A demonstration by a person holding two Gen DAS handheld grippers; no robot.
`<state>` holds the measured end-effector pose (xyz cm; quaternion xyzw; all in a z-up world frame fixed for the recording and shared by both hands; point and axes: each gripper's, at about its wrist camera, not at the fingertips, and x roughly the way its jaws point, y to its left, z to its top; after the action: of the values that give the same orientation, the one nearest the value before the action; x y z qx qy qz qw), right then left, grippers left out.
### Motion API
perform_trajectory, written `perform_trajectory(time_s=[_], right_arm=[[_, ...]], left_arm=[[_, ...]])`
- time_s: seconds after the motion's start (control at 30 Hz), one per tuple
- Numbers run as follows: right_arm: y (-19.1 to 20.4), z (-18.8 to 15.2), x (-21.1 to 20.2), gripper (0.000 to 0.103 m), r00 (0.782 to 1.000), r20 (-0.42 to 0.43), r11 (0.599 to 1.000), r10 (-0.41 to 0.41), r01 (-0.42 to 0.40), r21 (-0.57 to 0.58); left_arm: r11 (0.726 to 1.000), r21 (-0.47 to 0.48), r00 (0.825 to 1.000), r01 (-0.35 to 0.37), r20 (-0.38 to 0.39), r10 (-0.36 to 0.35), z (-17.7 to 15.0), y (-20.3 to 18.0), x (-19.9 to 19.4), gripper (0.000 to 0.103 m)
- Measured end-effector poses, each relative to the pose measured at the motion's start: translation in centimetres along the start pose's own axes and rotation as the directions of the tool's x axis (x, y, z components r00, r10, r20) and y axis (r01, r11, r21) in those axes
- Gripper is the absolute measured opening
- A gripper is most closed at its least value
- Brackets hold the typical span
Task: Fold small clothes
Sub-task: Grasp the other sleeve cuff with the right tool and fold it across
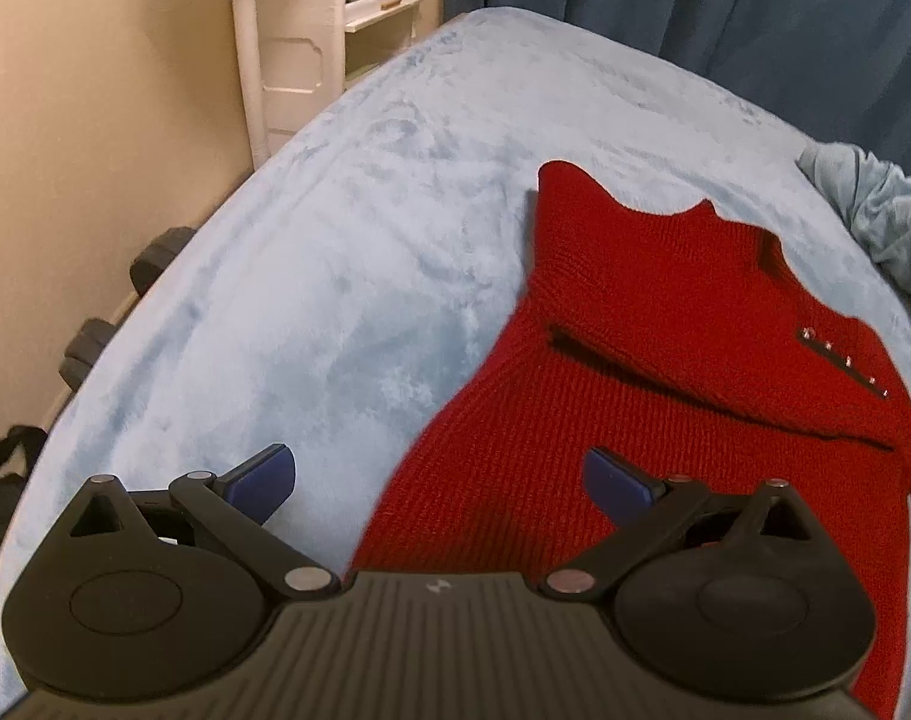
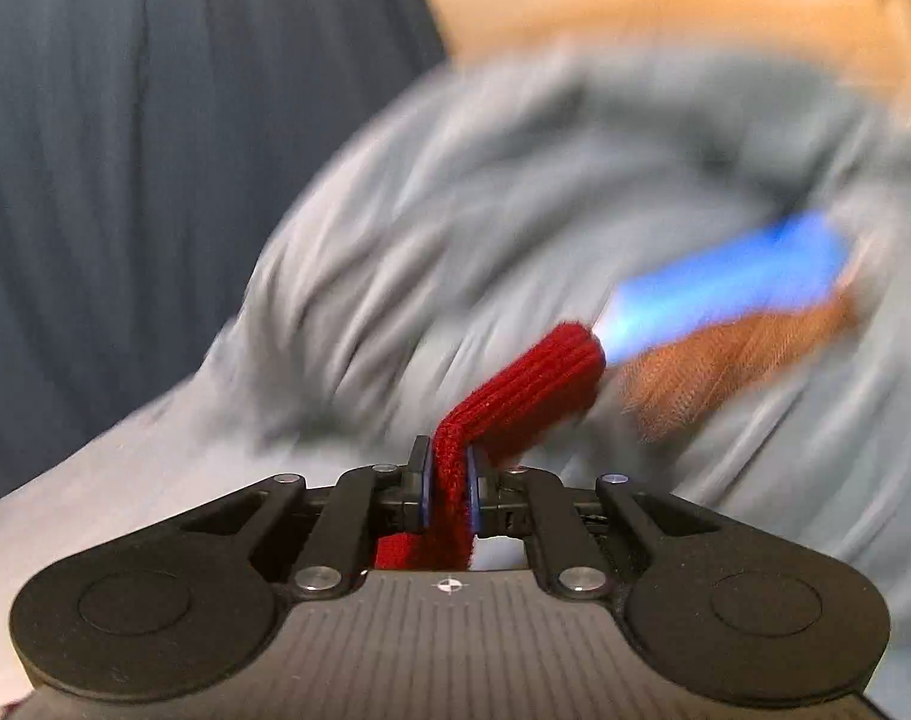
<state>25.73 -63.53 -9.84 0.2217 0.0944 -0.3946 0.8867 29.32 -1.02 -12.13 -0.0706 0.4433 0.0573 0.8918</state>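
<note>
— Red knit, ribbed: a small red sweater (image 1: 665,372) lies spread on the pale blue plush blanket (image 1: 347,276), toward the right side of the bed. A short row of tiny metal studs (image 1: 842,363) sits near its right shoulder.

— And the left gripper (image 1: 440,483)?

— Jaws wide apart, nothing between them. It hangs tilted down over the sweater's near hem. One blue pad (image 1: 263,477) is over bare blanket, the other over red knit. Whether either touches the cloth, I cannot tell.

— The right gripper (image 2: 449,489)?

— Clamped tight on a fold of the same red knit. The pads press on it from both sides. A ribbed end of the red sweater (image 2: 527,387) sticks out past the fingertips and bends to the right; a bit more bunches behind the pads.

— What is behind it?

— All smeared by motion. A crumpled grey-blue cloth (image 2: 515,192) fills most of that view, with a bright blue streak (image 2: 731,282) and an orange-brown mesh patch (image 2: 731,360) on it; too blurred to name either. Dark blue curtain (image 2: 155,150) on the left.

— Anything else noted from the left side?

— Dark blue curtain (image 1: 725,0) behind the bed, a crumpled grey-blue cloth (image 1: 881,222) at the far right edge, a white shelf unit (image 1: 311,30) with stacked papers by the beige wall, dark dumbbells (image 1: 125,300) on the floor beside the bed.
</note>
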Motion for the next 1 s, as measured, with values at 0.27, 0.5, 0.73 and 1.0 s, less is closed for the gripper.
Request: perform_trajectory(time_s=[0.27,0.5,0.73,1.0], right_arm=[[-0.5,-1.0,2.3,0.010,0.962,-0.157,0.974,-0.222,0.213,-0.071],[17.3,-2.2,-9.0,0.010,0.956,0.051,0.907,0.290,-0.258,-0.334],[30.1,-20.8,-21.6,0.061,0.677,-0.488,0.352,0.551,-0.719,-0.600],[17.8,-21.2,-22.0,0.065,0.731,-0.562,0.508,0.386,-0.677,-0.532]], left_arm=[[0.999,-0.030,1.000,0.015,0.002,-0.015,0.3,1.1,-0.1,0.103],[0.999,-0.049,0.998,-0.023,0.053,0.026,1.5,4.6,-0.8,0.103],[0.996,-0.076,0.997,-0.054,0.059,0.059,1.6,7.8,-1.5,0.103],[0.997,-0.052,0.997,-0.054,0.060,0.057,0.6,8.7,-1.4,0.103]])
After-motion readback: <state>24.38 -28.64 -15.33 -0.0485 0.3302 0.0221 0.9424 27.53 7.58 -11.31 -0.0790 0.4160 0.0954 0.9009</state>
